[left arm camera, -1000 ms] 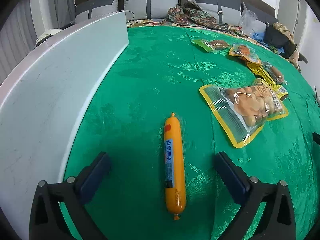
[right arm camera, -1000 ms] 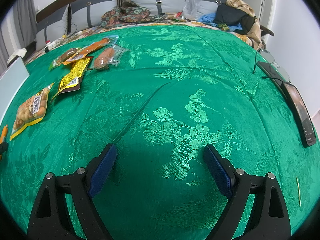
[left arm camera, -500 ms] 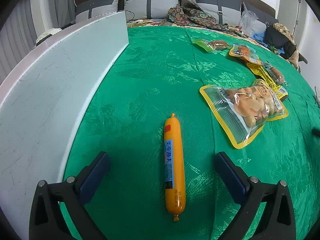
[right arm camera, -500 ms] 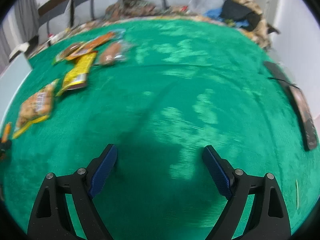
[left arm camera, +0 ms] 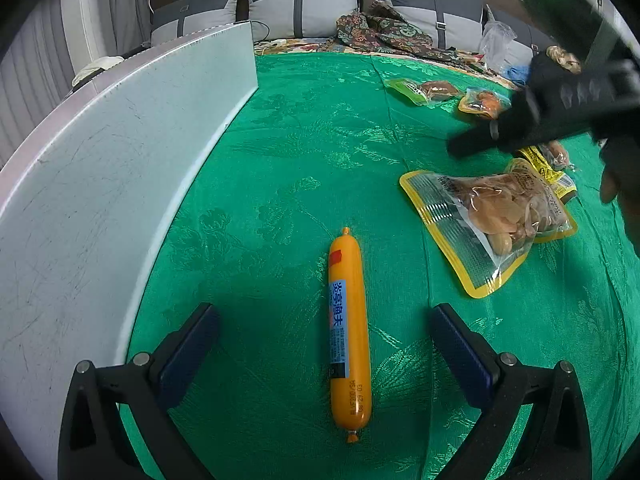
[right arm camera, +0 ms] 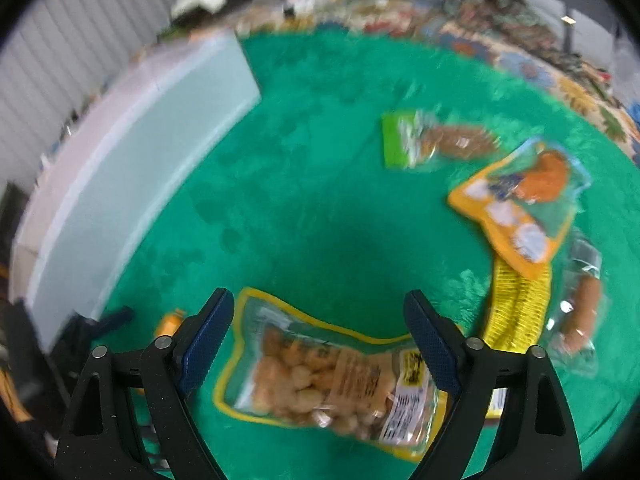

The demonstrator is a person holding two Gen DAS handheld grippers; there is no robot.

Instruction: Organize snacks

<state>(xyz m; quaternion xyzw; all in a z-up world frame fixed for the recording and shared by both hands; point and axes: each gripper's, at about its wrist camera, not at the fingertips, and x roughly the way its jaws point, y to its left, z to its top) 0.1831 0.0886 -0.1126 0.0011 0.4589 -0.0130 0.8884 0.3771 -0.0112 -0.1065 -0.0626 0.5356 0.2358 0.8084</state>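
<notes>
An orange sausage stick [left arm camera: 347, 332] lies lengthwise on the green cloth between the wide-apart fingers of my left gripper [left arm camera: 322, 314], untouched. My right gripper [right arm camera: 318, 304] hovers over a yellow-rimmed clear bag of pale snack pieces [right arm camera: 320, 380], its jaws closing; the bag lies between the fingers but the pads do not press it. That bag [left arm camera: 492, 216] sits right of the sausage in the left wrist view, under the blurred black body of the right gripper [left arm camera: 560, 108]. The sausage's tip [right arm camera: 172, 318] peeks out left of the right gripper's finger.
A white box wall [left arm camera: 100, 160] runs along the left. Further packs lie to the right: a green one [right arm camera: 432, 144], an orange one [right arm camera: 524, 200], a yellow one [right arm camera: 516, 304] and a clear-wrapped sausage [right arm camera: 580, 312]. Sofa cushions [left arm camera: 304, 4] stand behind the table.
My right gripper has swung left from bare cloth to above the snack bags and rolled; it now shows in the left wrist view. The left gripper and sausage have not moved.
</notes>
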